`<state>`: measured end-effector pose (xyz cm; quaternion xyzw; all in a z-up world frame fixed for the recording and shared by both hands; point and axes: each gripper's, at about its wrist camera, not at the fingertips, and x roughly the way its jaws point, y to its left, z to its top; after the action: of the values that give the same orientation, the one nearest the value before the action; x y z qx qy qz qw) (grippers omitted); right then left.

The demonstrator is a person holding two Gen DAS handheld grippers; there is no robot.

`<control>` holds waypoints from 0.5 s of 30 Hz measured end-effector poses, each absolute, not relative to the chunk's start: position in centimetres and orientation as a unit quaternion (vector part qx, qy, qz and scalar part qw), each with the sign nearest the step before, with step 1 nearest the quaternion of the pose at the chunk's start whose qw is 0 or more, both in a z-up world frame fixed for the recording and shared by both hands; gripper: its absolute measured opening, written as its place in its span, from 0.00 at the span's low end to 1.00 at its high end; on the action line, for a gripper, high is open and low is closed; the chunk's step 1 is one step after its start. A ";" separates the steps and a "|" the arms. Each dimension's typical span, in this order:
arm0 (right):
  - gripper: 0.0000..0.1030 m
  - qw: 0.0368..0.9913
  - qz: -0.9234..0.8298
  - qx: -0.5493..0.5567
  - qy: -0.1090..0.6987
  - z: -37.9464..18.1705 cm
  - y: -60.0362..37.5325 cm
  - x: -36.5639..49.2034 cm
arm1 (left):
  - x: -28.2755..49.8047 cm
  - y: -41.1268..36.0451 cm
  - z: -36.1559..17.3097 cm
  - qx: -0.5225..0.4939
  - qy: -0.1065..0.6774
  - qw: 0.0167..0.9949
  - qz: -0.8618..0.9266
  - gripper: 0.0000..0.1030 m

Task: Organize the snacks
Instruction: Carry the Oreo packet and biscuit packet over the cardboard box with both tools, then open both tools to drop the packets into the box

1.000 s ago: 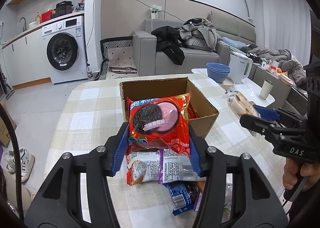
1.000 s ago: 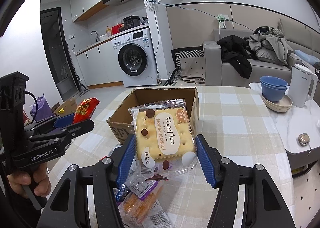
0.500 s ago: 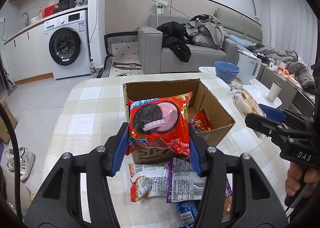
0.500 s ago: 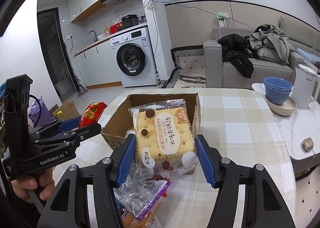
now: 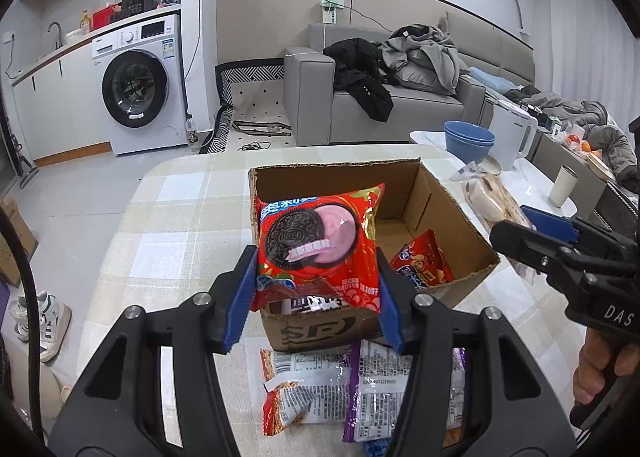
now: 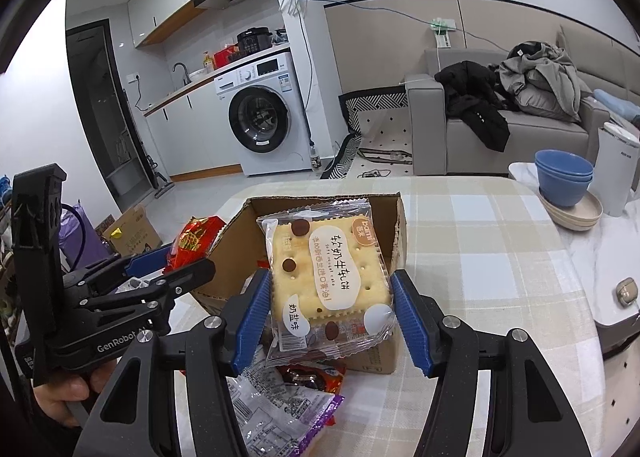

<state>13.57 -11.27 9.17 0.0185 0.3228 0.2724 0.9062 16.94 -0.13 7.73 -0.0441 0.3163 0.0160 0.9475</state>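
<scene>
**Both packs carried up over the box**

Both tools moved toward the cardboard box point(image 5: 452, 217) since the earlier frame. Left tool point(image 5: 316, 297) is clamped on the red Oreo pack point(image 5: 316, 241), now over the box's near wall. Right tool point(image 6: 330, 313) grips the cracker pack point(image 6: 328, 277) at the box front. One orange snack bag point(image 5: 420, 261) is already inside; several loose packets point(image 5: 340, 389) remain on the tabletop point(image 5: 180, 217). Only the left view shows the box interior; right view's is blocked.
</scene>
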 end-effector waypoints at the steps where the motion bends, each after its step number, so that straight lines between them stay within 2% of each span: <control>1: 0.59 0.905 0.274 0.018 0.325 9.1 -11.0 13.7 | 17.4 -0.1 7.7 -0.044 0.318 0.947 0.016 0.50; 15: 0.60 0.898 0.270 0.007 0.346 7.4 -9.0 16.5 | 21.2 0.1 5.5 -0.044 0.334 0.941 0.028 0.50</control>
<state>16.52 -9.00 7.39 0.0068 0.3465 0.2700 0.8983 21.23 0.13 5.54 -0.0440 0.3344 0.0284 0.9410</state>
